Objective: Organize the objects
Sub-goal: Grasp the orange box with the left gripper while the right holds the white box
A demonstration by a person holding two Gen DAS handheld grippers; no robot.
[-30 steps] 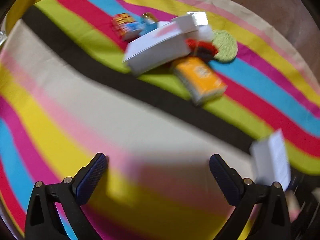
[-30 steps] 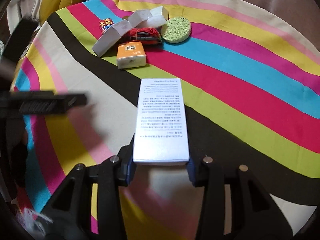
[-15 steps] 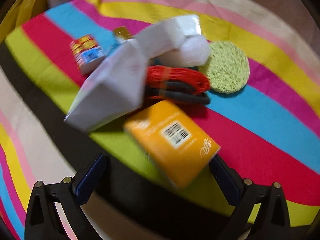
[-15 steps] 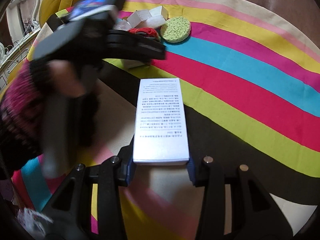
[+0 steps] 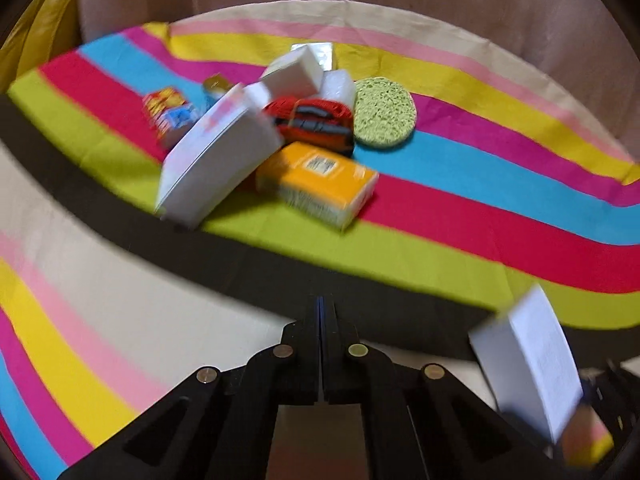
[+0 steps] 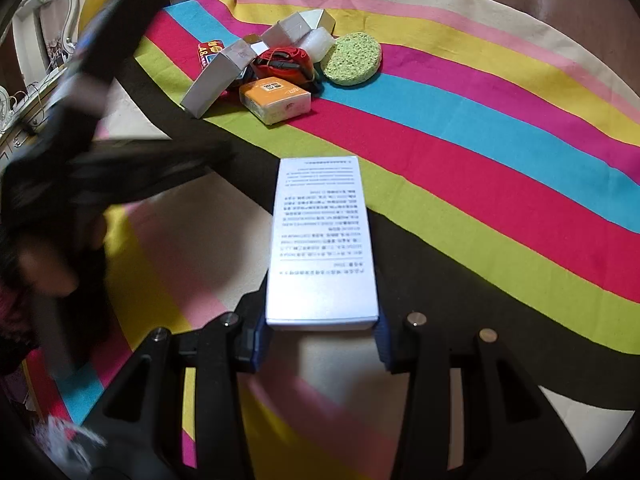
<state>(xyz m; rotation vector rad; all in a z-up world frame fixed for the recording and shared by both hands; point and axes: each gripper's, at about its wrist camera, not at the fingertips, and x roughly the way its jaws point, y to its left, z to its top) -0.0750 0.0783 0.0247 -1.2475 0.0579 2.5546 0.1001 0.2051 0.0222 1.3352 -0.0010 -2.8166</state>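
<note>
The right tongs [image 6: 320, 330] grip the near end of a long white box [image 6: 322, 240] with printed text on its top face, holding it out flat above the striped cloth [image 6: 480, 152] that covers the worktop. The left tongs [image 5: 321, 344] are clenched with nothing between them, their two fingers pressed together above the cloth's black band. Farther back on the cloth sits a small heap: an orange packet [image 5: 316, 182] lies in front, touching a tilted white carton [image 5: 218, 156] that leans to its left. Behind them is a bundle of red cord [image 5: 312, 122], with a round green sponge [image 5: 382, 112] just beside it on the right. A small red and blue pack [image 5: 170, 114] lies at the heap's left edge.
</note>
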